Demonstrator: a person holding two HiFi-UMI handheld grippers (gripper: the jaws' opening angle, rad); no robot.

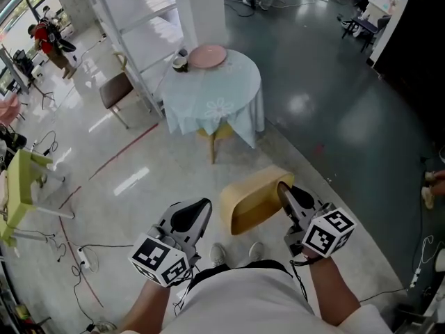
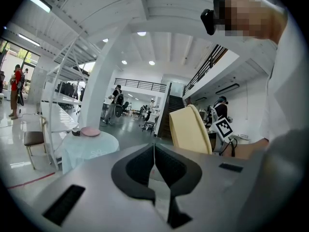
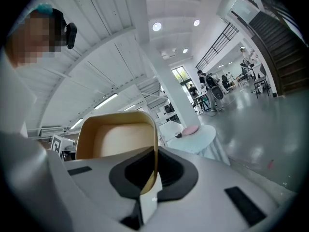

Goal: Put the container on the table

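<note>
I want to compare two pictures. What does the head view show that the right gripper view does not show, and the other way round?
Only the head view: the left gripper, the person's shoes on the floor and a brown chair near the table. Only the right gripper view: the ceiling lights, the staircase, and the jaws seen close, shut on the wall of the container. Both: the right gripper holding the yellow container, and the round table with the pink plate, well ahead of it.
</note>
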